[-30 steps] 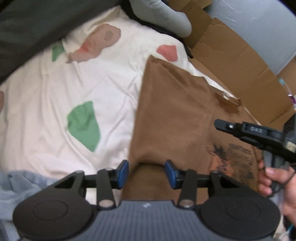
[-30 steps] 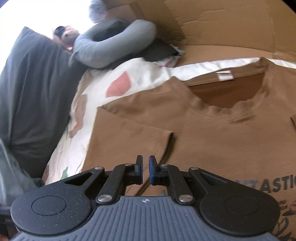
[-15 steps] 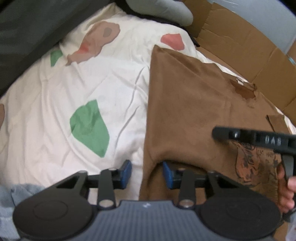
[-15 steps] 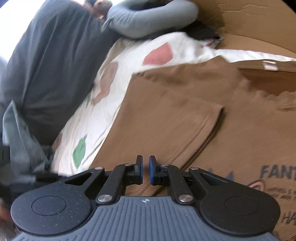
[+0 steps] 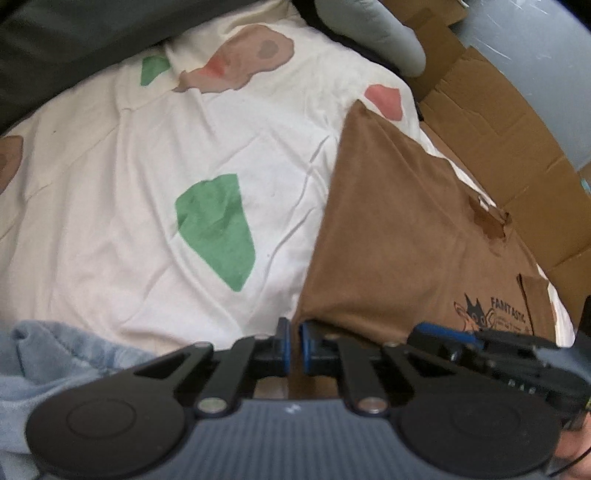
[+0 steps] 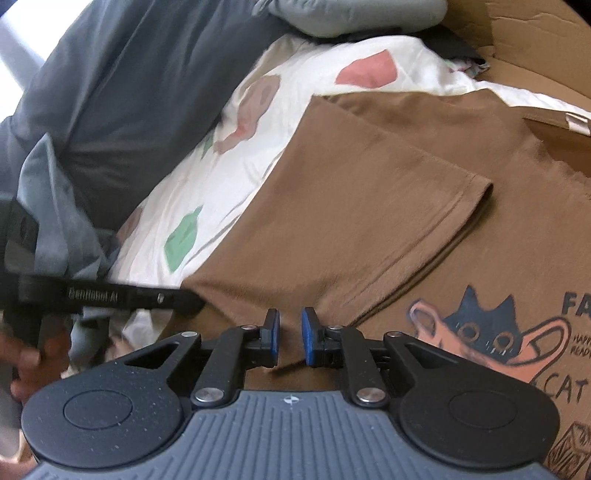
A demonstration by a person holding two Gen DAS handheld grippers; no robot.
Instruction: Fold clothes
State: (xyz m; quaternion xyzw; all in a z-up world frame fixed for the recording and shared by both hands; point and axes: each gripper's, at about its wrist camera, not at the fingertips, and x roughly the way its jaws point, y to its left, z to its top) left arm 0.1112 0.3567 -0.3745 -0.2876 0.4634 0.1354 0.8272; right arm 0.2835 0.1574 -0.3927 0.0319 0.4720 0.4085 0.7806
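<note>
- While both tools hover low over the bed, one brown cotton T-shirt (image 6: 369,206) lies flat on one white bedsheet with green, pink and tan patches (image 5: 155,206).
- Two black two-finger grippers are at work; in the left wrist view the left gripper (image 5: 294,343) sits at the shirt's near left corner, its blue pads nearly together, pinching the shirt's bottom edge.
- Just to its right, the right gripper (image 5: 443,334) reaches in over the same hem.
- From its own camera, the right gripper (image 6: 290,332) hangs over the shirt's lower front, jaws opening, with the cloth under them and nothing pressed between the pads.
- One sleeve of the shirt is folded inward across the chest, its hemmed cuff lying towards the print.
- One print shows on the shirt: a black cat in an orange cup, with "FANTASTIC" legible in the left view and "CAT" below the cup in the right.
- Raised lettering on the left gripper's finger (image 6: 110,293) is too blurred to read with certainty.
- One light blue garment (image 5: 40,354) is heaped at the near left edge, well apart from the shirt.
- Brown flattened cardboard (image 5: 498,122) borders the far side.
- One grey curved cushion (image 6: 354,14) and one dark grey pillow (image 6: 122,92) lie at the head.
</note>
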